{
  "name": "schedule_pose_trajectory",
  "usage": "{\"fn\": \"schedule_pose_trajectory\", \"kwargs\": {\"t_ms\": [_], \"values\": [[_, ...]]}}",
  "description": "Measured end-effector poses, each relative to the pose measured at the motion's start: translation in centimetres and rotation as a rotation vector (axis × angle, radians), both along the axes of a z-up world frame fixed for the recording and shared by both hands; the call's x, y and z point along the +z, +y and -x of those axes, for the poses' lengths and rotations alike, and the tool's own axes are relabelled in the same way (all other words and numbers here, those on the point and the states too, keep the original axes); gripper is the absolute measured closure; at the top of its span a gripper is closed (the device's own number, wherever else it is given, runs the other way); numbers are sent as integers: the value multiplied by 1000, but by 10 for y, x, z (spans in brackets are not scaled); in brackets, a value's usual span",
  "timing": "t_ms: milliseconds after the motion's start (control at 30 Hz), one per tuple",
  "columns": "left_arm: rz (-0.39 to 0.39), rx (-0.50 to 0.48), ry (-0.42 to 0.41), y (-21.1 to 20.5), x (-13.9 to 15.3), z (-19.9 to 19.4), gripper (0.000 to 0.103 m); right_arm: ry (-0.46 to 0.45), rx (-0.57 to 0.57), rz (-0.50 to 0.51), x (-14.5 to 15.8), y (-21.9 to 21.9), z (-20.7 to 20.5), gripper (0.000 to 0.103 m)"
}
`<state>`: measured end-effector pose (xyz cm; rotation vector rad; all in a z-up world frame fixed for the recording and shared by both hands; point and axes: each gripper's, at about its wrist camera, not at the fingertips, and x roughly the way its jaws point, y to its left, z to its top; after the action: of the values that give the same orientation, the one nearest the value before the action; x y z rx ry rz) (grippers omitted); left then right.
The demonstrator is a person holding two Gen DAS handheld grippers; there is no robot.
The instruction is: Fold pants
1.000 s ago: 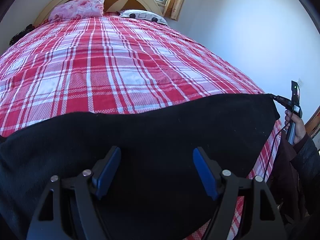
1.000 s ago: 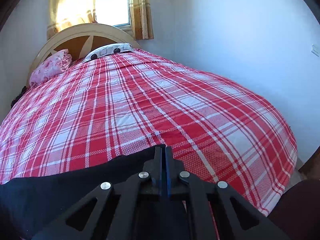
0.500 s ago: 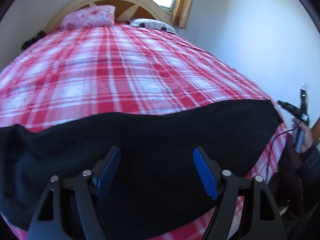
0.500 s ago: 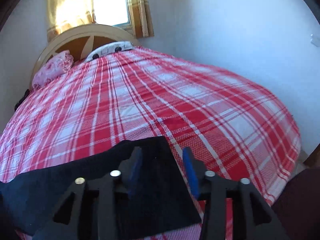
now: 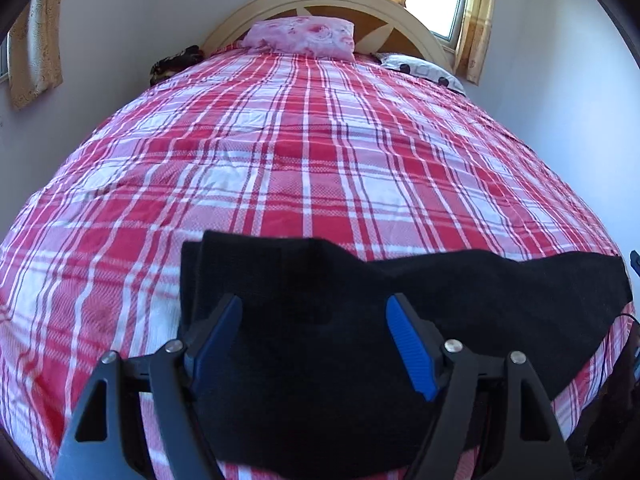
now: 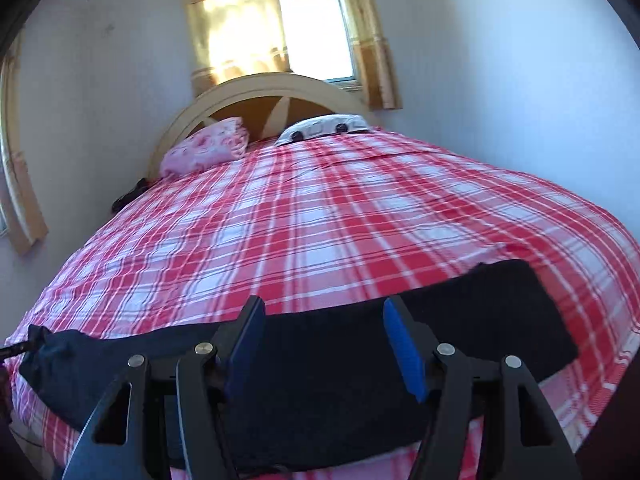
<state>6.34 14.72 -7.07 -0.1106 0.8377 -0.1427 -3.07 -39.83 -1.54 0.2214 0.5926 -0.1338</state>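
Before us the bed (image 5: 320,168) spreads its red plaid cover wide, bare from the pants up to the pink pillow (image 5: 304,38) and spotted pillow (image 6: 324,128) at the headboard (image 6: 264,88). The black pants (image 5: 460,304) lie flat along the near edge, a strip running side to side. Our left gripper (image 5: 314,336) hovers above them, jaws spread wide and empty; our right gripper (image 6: 324,338) does likewise.

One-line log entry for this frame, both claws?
step: fold pants | left claw: open, over pants | right claw: open, over pants | pants: flat on plaid bed
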Motion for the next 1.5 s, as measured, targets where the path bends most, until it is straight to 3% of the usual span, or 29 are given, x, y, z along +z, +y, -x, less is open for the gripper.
{"fn": "schedule_pose_trajectory", "kwargs": {"t_ms": [167,300,400,467,533,633,700,733,867,933,1067,1167,1333,1400,1500], "values": [[-115,52,76,4,-14,-23,25,33,97,22,-5,37,-16,40],[-58,42,47,-3,1,-15,24,59,147,108,-6,56,-21,40],[-12,-22,39,-21,7,-10,19,51,131,95,-7,51,-21,40],[-67,-55,45,-37,2,-14,18,45,117,59,-7,46,-22,40],[-151,-9,82,-42,-9,-25,18,47,97,26,-6,40,-26,40],[-119,15,108,-35,-17,-35,17,51,97,21,-3,42,-28,39],[-139,8,98,-38,-16,-35,17,49,100,39,-1,45,-27,39],[-130,12,96,-38,-15,-35,17,46,101,47,0,45,-26,39],[39,-33,67,-37,0,-26,16,46,87,11,3,36,-20,39],[66,-68,56,-46,7,-23,11,55,38,-7,6,23,-10,39],[151,-217,14,-91,23,-22,7,50,-95,-30,15,-9,16,39],[170,-313,10,-129,24,-21,7,49,-199,-88,17,-39,41,33],[105,-421,56,-186,4,-15,7,84,-243,-119,-1,-59,60,32],[24,-433,87,-204,-7,-13,7,109,-243,-128,-11,-61,57,32],[-74,-436,54,-221,-13,-4,0,145,-225,-169,-30,-64,52,32]]}}
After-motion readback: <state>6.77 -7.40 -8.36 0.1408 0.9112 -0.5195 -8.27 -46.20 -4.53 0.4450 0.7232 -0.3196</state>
